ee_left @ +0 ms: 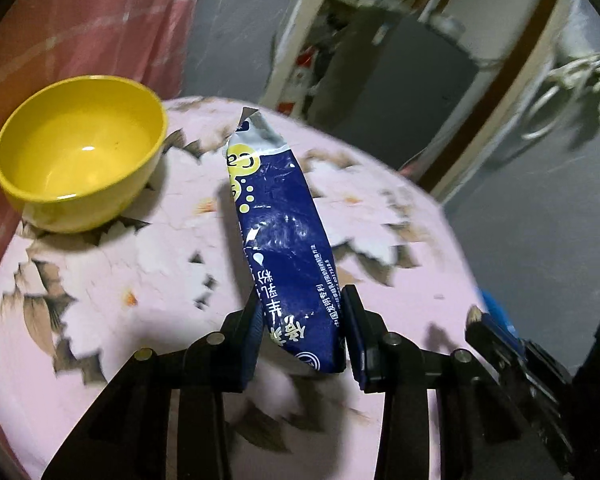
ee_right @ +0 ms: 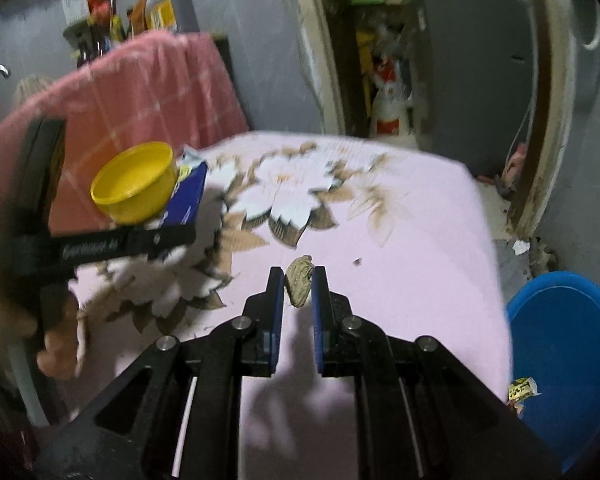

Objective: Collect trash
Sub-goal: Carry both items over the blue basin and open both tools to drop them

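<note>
Slipping is judged the main risk: the long dark-blue foil snack wrapper point(ee_left: 284, 240) is pinched only at its near end by the left gripper point(ee_left: 304, 332), so most of its length juts out unsupported above the pink flowered tablecloth point(ee_left: 148, 280). A quick swing could let it twist free, or its torn silver tip could brush the yellow plastic bowl point(ee_left: 80, 152) standing at the far left of the table. The small crumpled beige scrap point(ee_right: 300, 284) is clamped between the closed pads of the right gripper point(ee_right: 298, 308); being light and held near the tips, it could be dropped onto the cloth if the grip is eased too soon. The round blue plastic tub point(ee_right: 568, 360) on the floor at the near right, with one yellowish bit of litter point(ee_right: 522, 390) already at its edge, is taken to be the bin, and a release made short of it would leave trash on the floor.

The wrapper is seen to be creased, glossy and printed with white and yellow characters, its far end ripped open. The scrap is wrinkled and dull.
</note>
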